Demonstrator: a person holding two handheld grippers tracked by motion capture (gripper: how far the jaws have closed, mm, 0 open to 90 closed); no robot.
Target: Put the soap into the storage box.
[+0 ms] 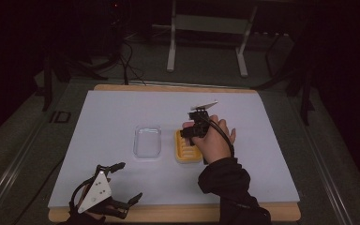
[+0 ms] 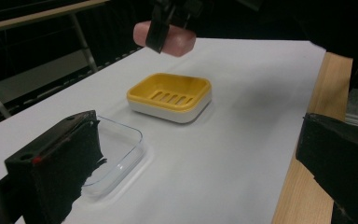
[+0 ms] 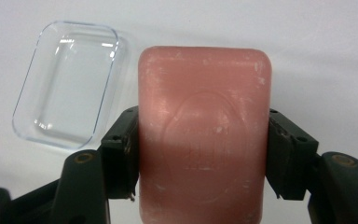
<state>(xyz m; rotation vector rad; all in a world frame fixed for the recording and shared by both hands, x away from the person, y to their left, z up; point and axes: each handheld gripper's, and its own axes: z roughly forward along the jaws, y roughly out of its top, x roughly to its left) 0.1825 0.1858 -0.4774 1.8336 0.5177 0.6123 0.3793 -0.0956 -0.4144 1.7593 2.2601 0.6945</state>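
Two steps are judged outstanding: lowering and release. At 7 o'clock the left hand-held gripper (image 1: 124,183) is held wide open, empty. Beyond, the pink soap (image 3: 204,140) is clamped in the right hand-held gripper (image 3: 200,158) above the yellow dish (image 2: 170,95), beside the clear lid (image 1: 147,141) on the bench (image 1: 108,117).

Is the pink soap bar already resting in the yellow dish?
No, the soap bar hangs above the yellow dish, clamped in the right gripper.

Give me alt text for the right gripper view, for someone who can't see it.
A pink bar of soap is clamped by its long sides between the right gripper's two black jaws, held above a white table surface. A clear plastic lid lies on the surface to the upper left.
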